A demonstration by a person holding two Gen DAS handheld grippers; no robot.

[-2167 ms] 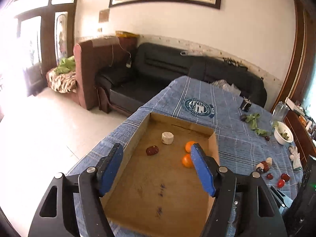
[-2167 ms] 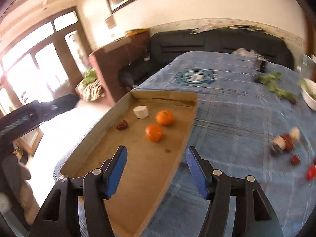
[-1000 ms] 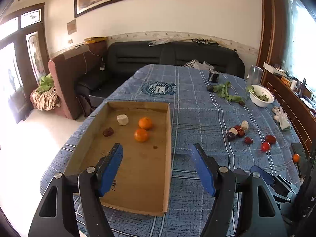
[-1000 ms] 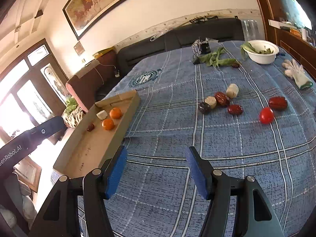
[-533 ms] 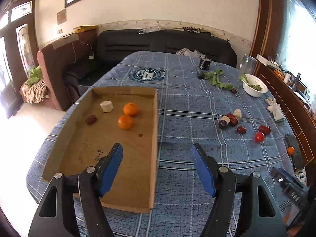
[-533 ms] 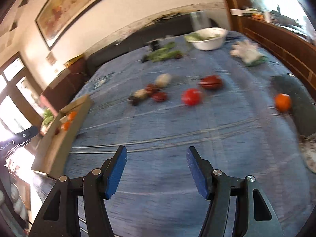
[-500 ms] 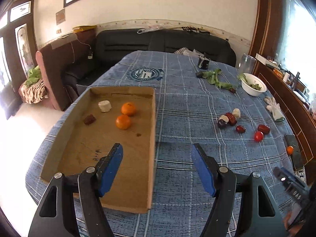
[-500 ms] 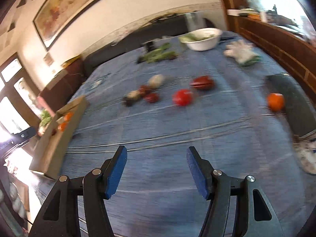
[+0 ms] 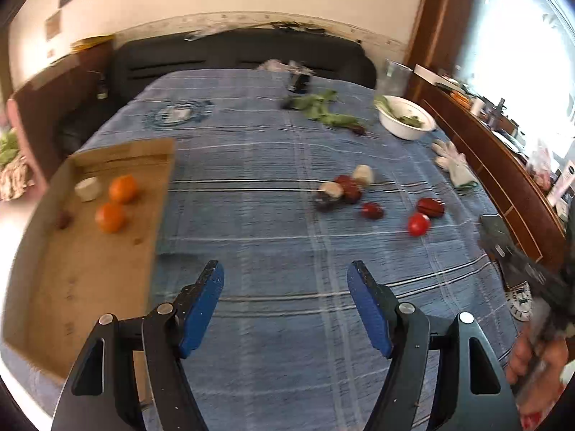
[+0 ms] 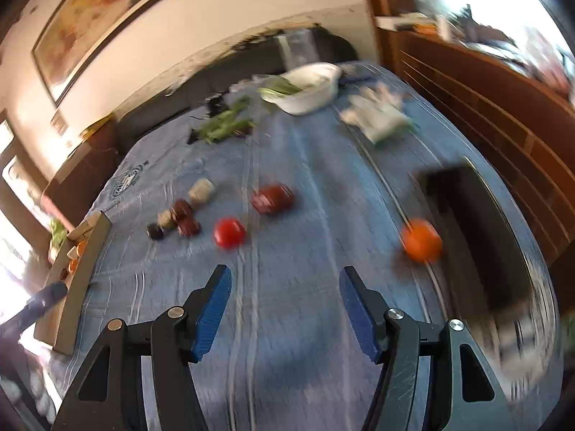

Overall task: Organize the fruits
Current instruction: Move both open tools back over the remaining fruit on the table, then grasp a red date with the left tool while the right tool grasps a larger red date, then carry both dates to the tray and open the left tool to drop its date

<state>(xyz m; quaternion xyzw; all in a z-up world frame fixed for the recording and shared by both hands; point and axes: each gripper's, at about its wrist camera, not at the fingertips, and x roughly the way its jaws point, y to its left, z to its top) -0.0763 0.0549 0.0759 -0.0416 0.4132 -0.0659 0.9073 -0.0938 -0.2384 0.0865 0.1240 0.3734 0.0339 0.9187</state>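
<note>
A shallow cardboard tray (image 9: pixel 90 269) lies at the table's left and holds two oranges (image 9: pixel 123 188), a white piece (image 9: pixel 86 188) and a dark fruit (image 9: pixel 64 219). Loose fruit sits mid-table: a small cluster (image 9: pixel 343 188), a red tomato (image 9: pixel 418 224), a dark red fruit (image 9: pixel 430 207). My left gripper (image 9: pixel 285 280) hangs open above bare cloth, right of the tray. My right gripper (image 10: pixel 285 283) is open over the cloth too. The tomato (image 10: pixel 229 232) lies ahead to its left, an orange (image 10: pixel 421 240) ahead to its right. Nothing sits between either pair of jaws.
A blue checked cloth (image 9: pixel 269 251) covers the table. At the far end stand a white bowl of greens (image 9: pixel 406 120), loose leaves (image 9: pixel 320 109) and a white glove (image 9: pixel 452 165). A dark flat object (image 10: pixel 478 237) lies beside the orange. A black sofa (image 9: pixel 233 54) is behind.
Both views have swung right, away from the tray toward the loose fruit. The left gripper has come lower over the cloth. The right now faces the lone orange. Both jaws stay equally wide.
</note>
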